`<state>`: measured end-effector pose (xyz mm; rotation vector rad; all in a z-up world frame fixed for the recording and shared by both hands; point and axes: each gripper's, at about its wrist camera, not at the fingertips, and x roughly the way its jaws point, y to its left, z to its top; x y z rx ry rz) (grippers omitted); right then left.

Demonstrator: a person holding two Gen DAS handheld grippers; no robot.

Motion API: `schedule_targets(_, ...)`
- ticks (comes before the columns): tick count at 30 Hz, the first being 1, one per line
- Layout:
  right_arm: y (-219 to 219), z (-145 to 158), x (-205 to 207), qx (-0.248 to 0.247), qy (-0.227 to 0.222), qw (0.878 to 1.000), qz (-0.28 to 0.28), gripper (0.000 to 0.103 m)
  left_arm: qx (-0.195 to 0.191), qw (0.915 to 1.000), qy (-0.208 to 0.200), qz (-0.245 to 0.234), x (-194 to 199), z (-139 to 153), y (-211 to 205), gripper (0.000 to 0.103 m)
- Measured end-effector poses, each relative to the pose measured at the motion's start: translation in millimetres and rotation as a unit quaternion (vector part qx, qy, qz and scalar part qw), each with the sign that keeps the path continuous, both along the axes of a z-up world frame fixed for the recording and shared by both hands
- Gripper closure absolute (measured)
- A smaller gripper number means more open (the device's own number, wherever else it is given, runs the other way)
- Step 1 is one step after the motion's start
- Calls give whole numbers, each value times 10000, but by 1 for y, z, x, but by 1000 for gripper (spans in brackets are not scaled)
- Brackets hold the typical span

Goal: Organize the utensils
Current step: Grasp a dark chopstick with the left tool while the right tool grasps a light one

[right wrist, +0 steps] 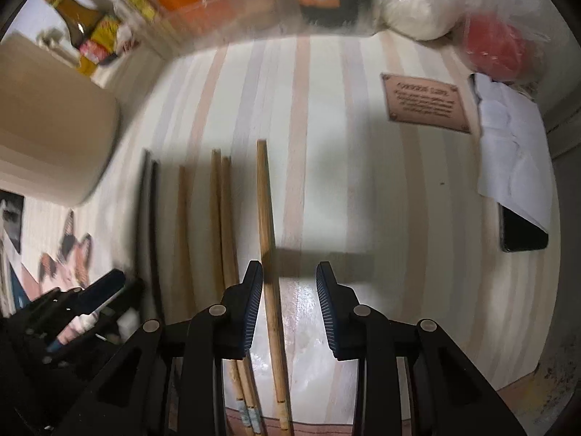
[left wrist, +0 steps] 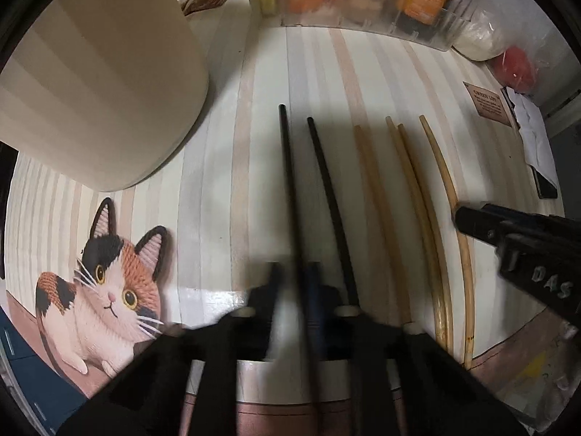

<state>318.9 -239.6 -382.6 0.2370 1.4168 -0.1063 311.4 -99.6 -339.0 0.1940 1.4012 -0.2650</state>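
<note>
Ahead of my fingers I see a clear plastic bin (left wrist: 363,7) of orange packets; far left, a tall beige cylindrical container (left wrist: 98,83) and printed calico cat picture (left wrist: 105,290); right, a black phone (right wrist: 523,229).

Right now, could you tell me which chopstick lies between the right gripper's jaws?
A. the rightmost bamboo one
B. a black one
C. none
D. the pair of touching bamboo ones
A: in the right wrist view the rightmost bamboo chopstick runs between the right gripper jaws, not yet pinched.

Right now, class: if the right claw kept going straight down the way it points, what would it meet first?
Probably the rightmost bamboo chopstick, lying between the right claw's open jaws by the left pad, then the striped tablecloth; depth is unclear.
</note>
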Motion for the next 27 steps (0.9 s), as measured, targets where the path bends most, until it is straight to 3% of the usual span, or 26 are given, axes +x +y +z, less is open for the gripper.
schedule_targets(6, 11, 2, 3, -98, 137, 9997, 156, 96, 1, 9992, 89, 380, -1, 0, 33, 99)
schedule_targets(12, 5, 3, -18, 42, 540, 9984, 141, 97, -87, 9952, 491, 842, -18, -3, 83, 99)
schedule_targets(17, -1, 1, -29, 226, 865, 9960, 71, 97, -249, 9924, 750, 941, -26, -5, 103, 99)
schedule_targets(27, -16, 3, 8, 77, 1039, 9945, -99, 96, -218, 9946, 642, 786, 37, -6, 104, 94)
